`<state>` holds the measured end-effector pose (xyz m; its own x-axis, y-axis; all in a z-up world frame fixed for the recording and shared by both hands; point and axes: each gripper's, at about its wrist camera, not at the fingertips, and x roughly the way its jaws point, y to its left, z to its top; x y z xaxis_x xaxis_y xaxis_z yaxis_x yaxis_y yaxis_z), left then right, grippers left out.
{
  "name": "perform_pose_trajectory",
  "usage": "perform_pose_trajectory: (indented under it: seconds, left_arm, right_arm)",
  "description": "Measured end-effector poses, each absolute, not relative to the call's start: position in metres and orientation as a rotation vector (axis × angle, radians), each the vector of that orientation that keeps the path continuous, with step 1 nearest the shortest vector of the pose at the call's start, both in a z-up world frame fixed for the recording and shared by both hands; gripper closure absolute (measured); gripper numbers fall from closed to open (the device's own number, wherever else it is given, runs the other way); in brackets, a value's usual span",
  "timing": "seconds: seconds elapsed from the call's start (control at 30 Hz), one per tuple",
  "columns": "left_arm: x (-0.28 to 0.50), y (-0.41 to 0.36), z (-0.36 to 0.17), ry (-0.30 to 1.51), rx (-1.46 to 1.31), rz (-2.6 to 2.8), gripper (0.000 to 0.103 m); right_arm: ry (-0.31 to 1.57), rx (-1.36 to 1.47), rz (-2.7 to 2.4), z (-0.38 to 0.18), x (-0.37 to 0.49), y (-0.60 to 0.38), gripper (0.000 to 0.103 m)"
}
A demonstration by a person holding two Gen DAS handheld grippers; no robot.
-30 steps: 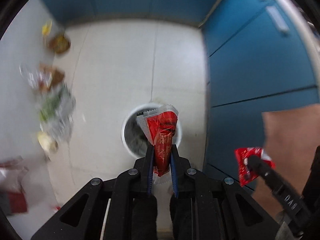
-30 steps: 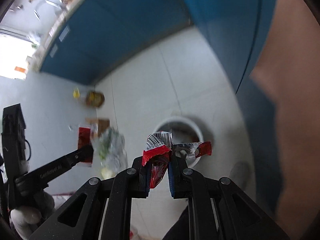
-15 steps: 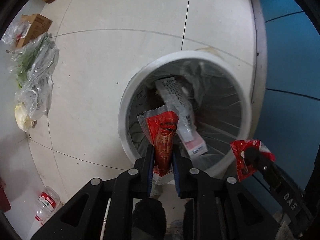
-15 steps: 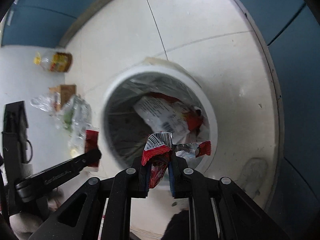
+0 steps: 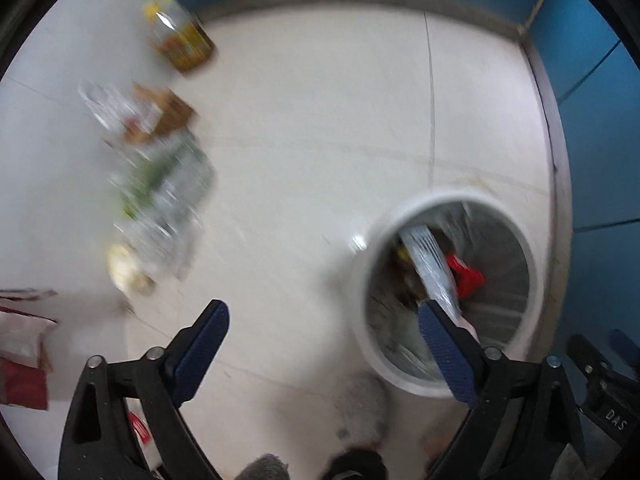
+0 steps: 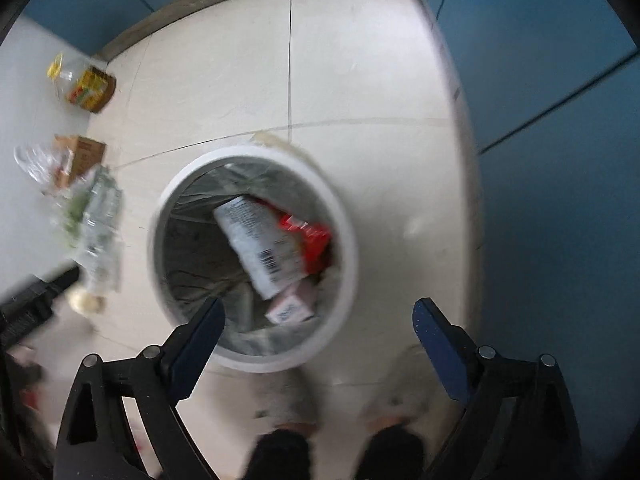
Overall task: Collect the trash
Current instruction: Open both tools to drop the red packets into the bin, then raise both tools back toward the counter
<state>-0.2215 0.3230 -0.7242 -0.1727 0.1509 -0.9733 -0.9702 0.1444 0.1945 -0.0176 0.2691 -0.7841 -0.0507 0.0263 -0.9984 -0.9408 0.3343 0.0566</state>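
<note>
Both claws spread wide, empty: left gripper (image 5: 322,344), right gripper (image 6: 316,326) over white bin (image 6: 344,220) holding wrappers (image 6: 262,248); remaining trash pile (image 5: 160,196) on floor left looks light, crinkly, slippery; pinch a bunched fold, not flat film.

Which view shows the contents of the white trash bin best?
The right wrist view: the white trash bin sits nearly centered, wrappers inside readable. In the left wrist view the bin is off to the right, blurred, partly behind a claw finger.
</note>
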Motion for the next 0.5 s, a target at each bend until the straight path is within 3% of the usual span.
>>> perform_pose_trajectory:
  seconds: [0.23,0.5]
  left_arm:
    - [-0.223,0.303,-0.645,1.237,-0.8,1.315,0.0]
    - [-0.208,0.275,-0.517,1.149,-0.842,1.238,0.0]
  right_arm:
    - [1.266,-0.911,1.01,-0.71,-0.02,0.251,0.001]
    - [1.205,-0.844,1.086,-0.56,-0.019,0.229,0.0]
